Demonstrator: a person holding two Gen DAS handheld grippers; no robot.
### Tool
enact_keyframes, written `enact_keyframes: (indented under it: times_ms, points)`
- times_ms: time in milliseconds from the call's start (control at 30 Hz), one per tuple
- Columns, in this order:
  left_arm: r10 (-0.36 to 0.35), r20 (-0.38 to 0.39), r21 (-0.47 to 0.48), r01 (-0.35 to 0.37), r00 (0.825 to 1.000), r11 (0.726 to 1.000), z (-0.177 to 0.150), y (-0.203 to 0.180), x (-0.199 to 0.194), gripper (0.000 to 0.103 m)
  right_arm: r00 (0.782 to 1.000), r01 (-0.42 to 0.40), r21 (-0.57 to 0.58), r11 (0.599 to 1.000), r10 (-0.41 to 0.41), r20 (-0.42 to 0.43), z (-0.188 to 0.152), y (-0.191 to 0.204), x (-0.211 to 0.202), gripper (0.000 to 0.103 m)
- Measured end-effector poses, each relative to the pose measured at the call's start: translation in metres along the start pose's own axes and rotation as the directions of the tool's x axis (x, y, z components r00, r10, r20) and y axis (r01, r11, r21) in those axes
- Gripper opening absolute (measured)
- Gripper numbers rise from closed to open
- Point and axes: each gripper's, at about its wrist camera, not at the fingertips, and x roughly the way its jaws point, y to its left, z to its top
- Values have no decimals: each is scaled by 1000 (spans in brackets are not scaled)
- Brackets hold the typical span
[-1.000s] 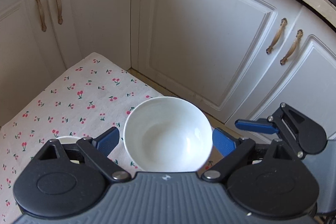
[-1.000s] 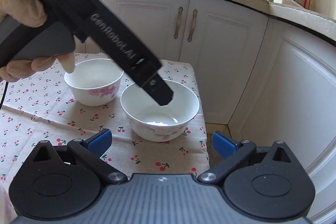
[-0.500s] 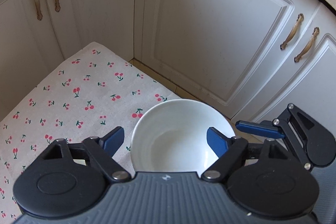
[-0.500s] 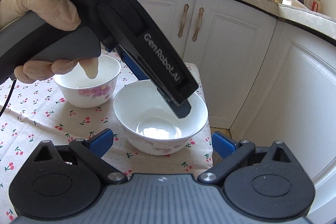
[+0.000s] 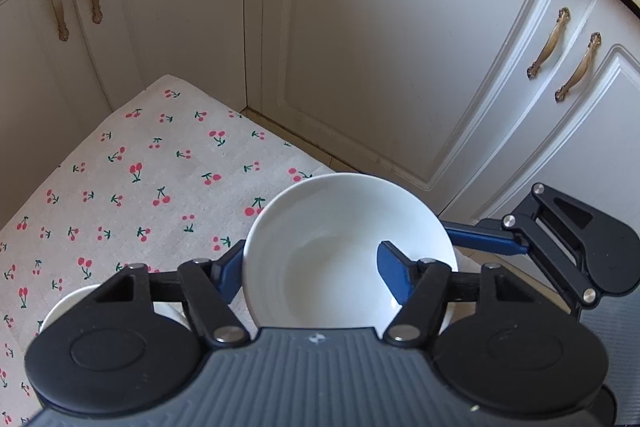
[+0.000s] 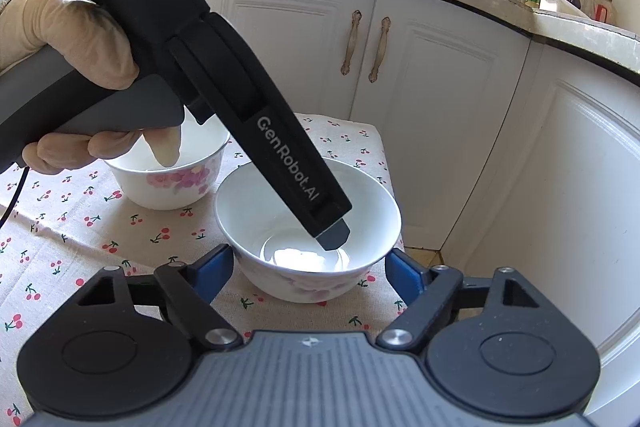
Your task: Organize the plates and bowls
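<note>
Bowl of glossy white ceramic point(image 5: 344, 247), round with a faint pink flower print on its outer wall, stands upright and mouth-up at the lower centre of both frames, near the right-hand corner of the cherry-print cloth covering the desk point(image 5: 132, 187). Being round, it has no long axis to speak of. The left hand-held gripper point(image 5: 316, 275) straddles its rim, one blue finger outside the wall and the other inside the hollow; its jaws have just been closing and seem to pinch the wall, probably so the bowl can be lifted by the rim. The right hand-held gripper point(image 6: 310, 275) brackets the same bowl from outside, jaws just closing too, yet neither pad visibly touches. A second flowered white bowl point(image 6: 168, 179) sits just beside, towards the left, likely the stacking target
</note>
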Motion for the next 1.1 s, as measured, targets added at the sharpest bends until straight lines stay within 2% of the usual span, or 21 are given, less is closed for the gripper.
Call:
enact_keyframes:
  times_ms: [433,867,1100]
  points:
    - [22,-2,25,-22,1000,999,-1,-3,0,68,1000,-10,3,1000,10,-4,1,-2,1,86]
    - [15,6,34,-15,1000,999,1,-3,4,69,998,-55,27,998,56,-4,2,-12,1,89]
    - [12,9,27,-13,1000,1000,-1,-2,3,68,999,-49,36,998,49,-5,4,-11,2,88]
